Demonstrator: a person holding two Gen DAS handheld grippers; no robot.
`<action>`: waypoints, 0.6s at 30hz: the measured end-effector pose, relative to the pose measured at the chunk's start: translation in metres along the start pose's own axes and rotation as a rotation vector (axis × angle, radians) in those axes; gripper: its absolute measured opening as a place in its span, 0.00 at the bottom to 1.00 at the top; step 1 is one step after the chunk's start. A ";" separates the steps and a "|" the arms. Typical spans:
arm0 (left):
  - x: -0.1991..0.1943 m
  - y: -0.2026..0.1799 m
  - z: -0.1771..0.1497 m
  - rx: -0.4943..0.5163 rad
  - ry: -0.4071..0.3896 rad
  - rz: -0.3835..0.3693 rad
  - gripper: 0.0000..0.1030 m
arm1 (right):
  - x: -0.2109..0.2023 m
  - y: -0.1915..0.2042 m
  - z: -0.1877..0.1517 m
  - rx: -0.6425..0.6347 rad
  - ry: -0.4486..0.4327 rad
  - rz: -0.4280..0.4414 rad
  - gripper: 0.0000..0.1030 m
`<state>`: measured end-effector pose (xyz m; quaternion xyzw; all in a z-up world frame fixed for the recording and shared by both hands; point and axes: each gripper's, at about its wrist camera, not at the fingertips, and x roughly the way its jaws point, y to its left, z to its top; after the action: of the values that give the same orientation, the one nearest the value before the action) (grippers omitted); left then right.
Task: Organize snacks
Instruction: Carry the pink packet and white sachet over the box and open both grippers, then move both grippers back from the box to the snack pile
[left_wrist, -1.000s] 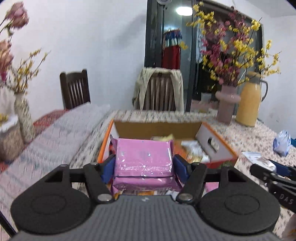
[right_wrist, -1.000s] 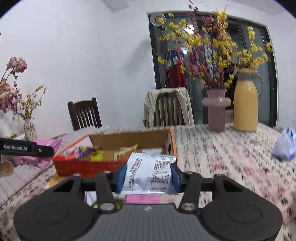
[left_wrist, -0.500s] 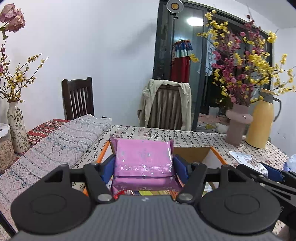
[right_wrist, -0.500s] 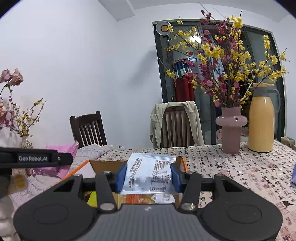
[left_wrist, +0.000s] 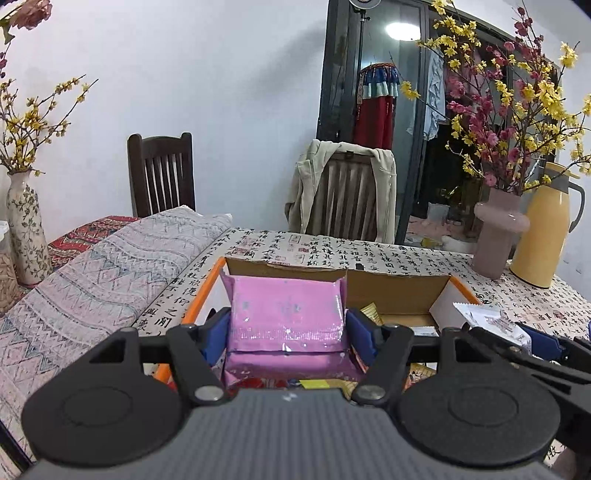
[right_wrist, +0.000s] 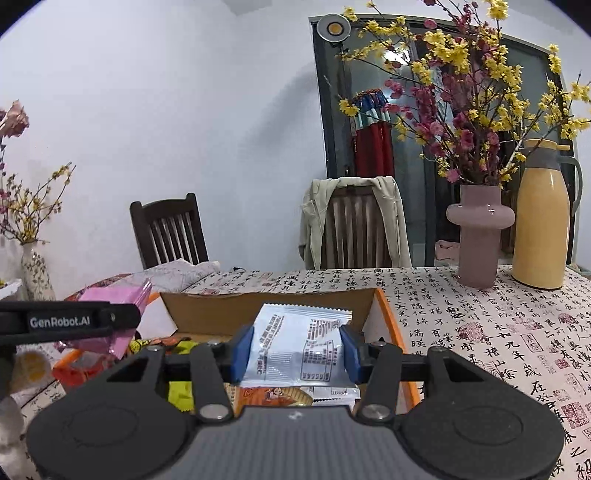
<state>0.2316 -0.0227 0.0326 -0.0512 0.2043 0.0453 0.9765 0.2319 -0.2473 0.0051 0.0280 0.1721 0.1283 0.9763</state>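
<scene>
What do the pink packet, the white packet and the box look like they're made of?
Pink packet: glossy plastic film, probably; shiny, crimped seal. White packet: matte printed film with a serrated top edge. Box: brown corrugated cardboard, orange outside.

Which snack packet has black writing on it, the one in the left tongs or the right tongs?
The white packet in the right tongs. The left tongs hold a plain shiny pink packet.

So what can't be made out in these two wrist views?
- Left view: most of the box floor, hidden by the pink packet and the left tool.
- Right view: print on the white packet, too small to read.
- Right view: the snacks under it, hidden by the right tool.
- Both views: the person's hands, out of frame.
</scene>
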 end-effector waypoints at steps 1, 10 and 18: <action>0.000 0.001 -0.001 -0.003 0.002 -0.002 0.67 | 0.001 0.000 -0.001 0.000 0.006 -0.003 0.48; -0.017 0.005 -0.001 -0.049 -0.088 0.025 1.00 | -0.004 -0.003 -0.003 0.033 0.005 -0.024 1.00; -0.019 0.003 -0.003 -0.036 -0.064 0.010 1.00 | -0.009 -0.006 -0.003 0.057 -0.010 -0.044 1.00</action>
<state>0.2131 -0.0214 0.0369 -0.0664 0.1725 0.0555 0.9812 0.2240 -0.2556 0.0044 0.0525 0.1715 0.1019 0.9785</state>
